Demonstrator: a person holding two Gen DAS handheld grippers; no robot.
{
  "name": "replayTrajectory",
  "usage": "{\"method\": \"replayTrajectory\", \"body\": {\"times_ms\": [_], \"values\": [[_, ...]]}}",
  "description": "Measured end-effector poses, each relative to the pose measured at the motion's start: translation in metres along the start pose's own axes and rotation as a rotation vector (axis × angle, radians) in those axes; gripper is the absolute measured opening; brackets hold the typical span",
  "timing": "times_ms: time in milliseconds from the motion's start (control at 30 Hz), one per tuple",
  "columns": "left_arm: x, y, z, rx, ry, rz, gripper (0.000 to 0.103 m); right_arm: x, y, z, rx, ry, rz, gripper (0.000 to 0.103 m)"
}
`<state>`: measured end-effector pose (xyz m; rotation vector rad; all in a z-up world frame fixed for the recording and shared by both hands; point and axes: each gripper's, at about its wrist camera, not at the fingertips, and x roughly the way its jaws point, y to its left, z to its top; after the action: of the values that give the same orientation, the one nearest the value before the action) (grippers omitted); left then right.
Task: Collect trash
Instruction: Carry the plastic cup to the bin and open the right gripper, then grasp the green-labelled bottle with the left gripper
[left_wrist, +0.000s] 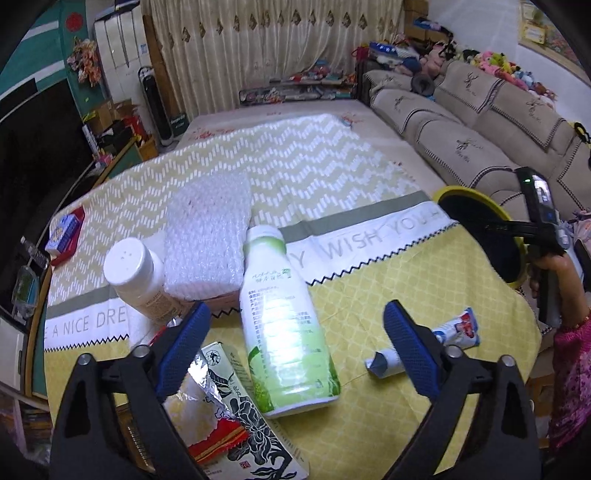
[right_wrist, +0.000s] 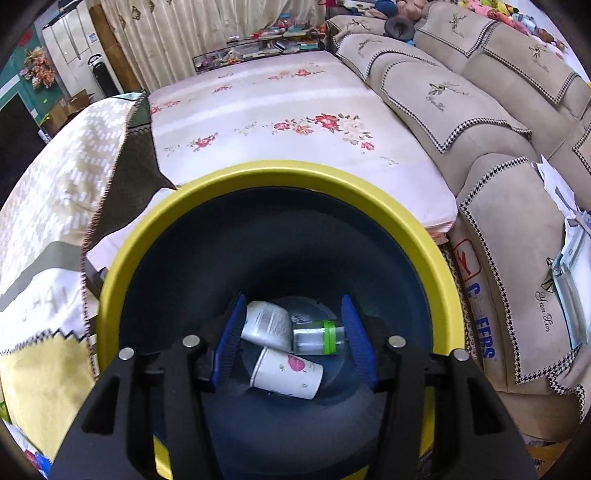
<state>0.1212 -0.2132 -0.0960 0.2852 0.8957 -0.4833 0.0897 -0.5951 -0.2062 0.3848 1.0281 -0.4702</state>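
A white and green plastic bottle (left_wrist: 284, 328) lies on the yellow cloth, between my open left gripper's (left_wrist: 297, 314) blue fingers. A crumpled tube (left_wrist: 424, 343) lies to its right, partly behind the right finger. A black-patterned packet (left_wrist: 240, 410) and foil wrapper lie to its left. My right gripper (right_wrist: 291, 332) is open over the yellow-rimmed dark bin (right_wrist: 280, 177). Inside the bin lie a white bottle (right_wrist: 266, 325), a clear bottle with a green band (right_wrist: 317, 336) and a paper cup (right_wrist: 284, 373). The bin (left_wrist: 480, 236) and right gripper also show at the right in the left wrist view.
An upright white jar (left_wrist: 136, 273) and a bubble-wrap pad (left_wrist: 207, 236) stand behind the bottle. A small blue box on a red one (left_wrist: 66, 236) lies far left. A beige sofa (right_wrist: 498, 110) runs along the right. A floral mattress (right_wrist: 295, 122) lies beyond the bin.
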Motion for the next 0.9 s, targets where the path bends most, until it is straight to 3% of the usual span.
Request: {"method": "replayTrajectory", "body": {"times_ms": [333,733,900], "values": [[0.036,0.008,0.004,-0.038,0.122,0.007,0.061,-0.01,0.02,0.001,-0.041,-0.016,0.032,0.052],[0.058,0.005,0.007,-0.021,0.156,0.037,0.053,-0.015,0.025,-0.004,-0.053,-0.021,0.037,0.052],[0.053,0.003,0.003,-0.019,0.15,0.011,0.053,-0.018,0.027,-0.007,-0.057,-0.02,0.04,0.052]]}}
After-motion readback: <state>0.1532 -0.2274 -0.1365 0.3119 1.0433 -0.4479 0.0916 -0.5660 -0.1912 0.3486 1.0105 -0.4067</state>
